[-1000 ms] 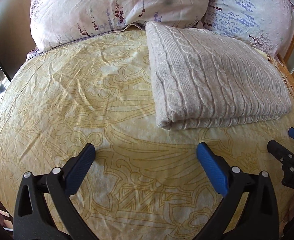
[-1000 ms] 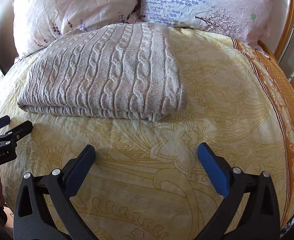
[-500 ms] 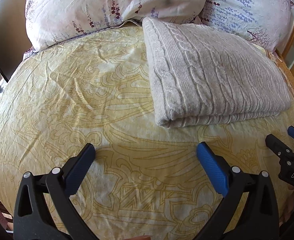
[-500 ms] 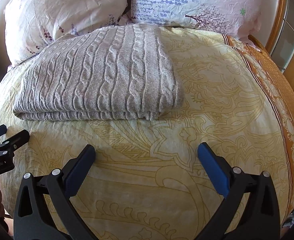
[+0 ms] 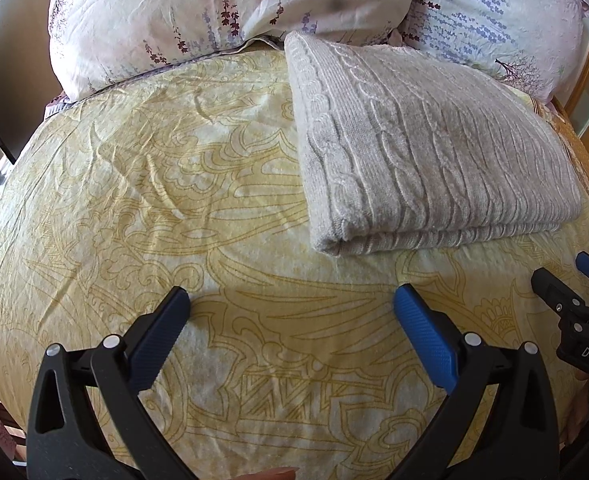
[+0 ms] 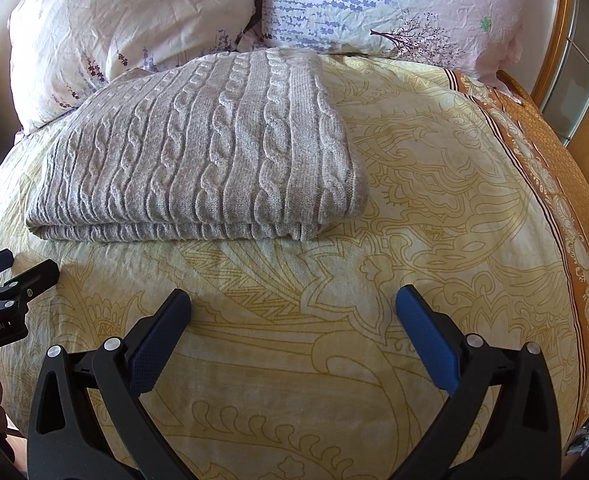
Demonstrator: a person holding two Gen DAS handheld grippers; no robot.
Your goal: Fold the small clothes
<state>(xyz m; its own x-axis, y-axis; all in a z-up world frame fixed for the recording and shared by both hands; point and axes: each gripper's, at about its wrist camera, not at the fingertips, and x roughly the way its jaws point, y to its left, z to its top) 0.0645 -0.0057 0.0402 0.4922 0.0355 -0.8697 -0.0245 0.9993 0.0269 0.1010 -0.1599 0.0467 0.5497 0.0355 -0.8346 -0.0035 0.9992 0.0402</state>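
Note:
A grey cable-knit sweater [image 5: 422, 152] lies folded into a neat rectangle on the yellow patterned bedspread [image 5: 174, 208], just below the pillows. It also shows in the right wrist view [image 6: 206, 152]. My left gripper [image 5: 290, 304] is open and empty, hovering over the bedspread in front of the sweater's near left corner. My right gripper [image 6: 292, 304] is open and empty, in front of the sweater's near right corner. Each gripper's tip shows at the edge of the other's view, the right gripper [image 5: 566, 284] and the left gripper [image 6: 14, 272].
Two floral pillows [image 5: 222, 8] [image 6: 394, 4] lie at the head of the bed behind the sweater. An orange border of the bedspread [image 6: 566, 208] runs down the right side. A wooden frame [image 6: 550, 60] stands at the far right.
Both grippers have drawn back a little from the sweater and stayed open. The sweater has not moved.

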